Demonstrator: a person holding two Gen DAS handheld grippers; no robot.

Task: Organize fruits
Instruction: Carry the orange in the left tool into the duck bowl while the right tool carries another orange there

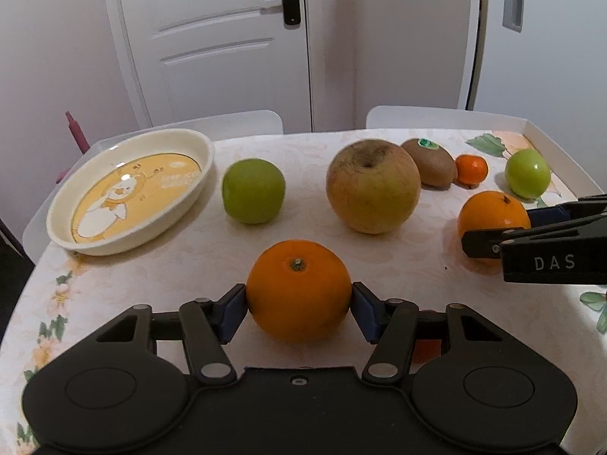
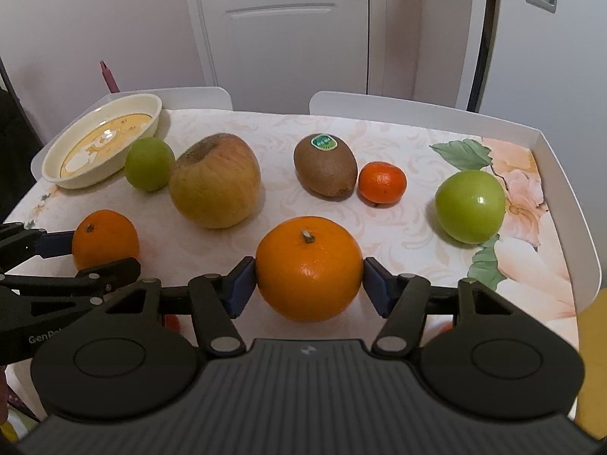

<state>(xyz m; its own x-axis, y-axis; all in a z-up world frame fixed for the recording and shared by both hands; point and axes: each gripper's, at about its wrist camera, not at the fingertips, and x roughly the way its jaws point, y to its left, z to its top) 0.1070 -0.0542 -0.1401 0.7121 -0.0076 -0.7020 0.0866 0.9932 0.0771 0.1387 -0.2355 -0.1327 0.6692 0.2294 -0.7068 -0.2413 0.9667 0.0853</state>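
Note:
My left gripper (image 1: pixel 299 295) is shut on an orange (image 1: pixel 299 290), its blue pads pressed on both sides; this orange also shows in the right wrist view (image 2: pixel 104 239). My right gripper (image 2: pixel 309 282) is shut on a second orange (image 2: pixel 309 269), which also shows in the left wrist view (image 1: pixel 493 220). On the table lie a large yellow-brown apple (image 1: pixel 373 185), a kiwi with a sticker (image 2: pixel 325 165), a small mandarin (image 2: pixel 382 182), a left green apple (image 1: pixel 253 190) and a right green apple (image 2: pixel 470 206). A cream oval dish (image 1: pixel 57 223) sits far left, holding no fruit.
The table has a floral cloth (image 2: pixel 277 132) and a raised white rim on the right (image 2: pixel 569 197). Two white chair backs (image 1: pixel 250 119) stand behind it, with a white door beyond. A pink object (image 1: pixel 76 131) stands behind the dish.

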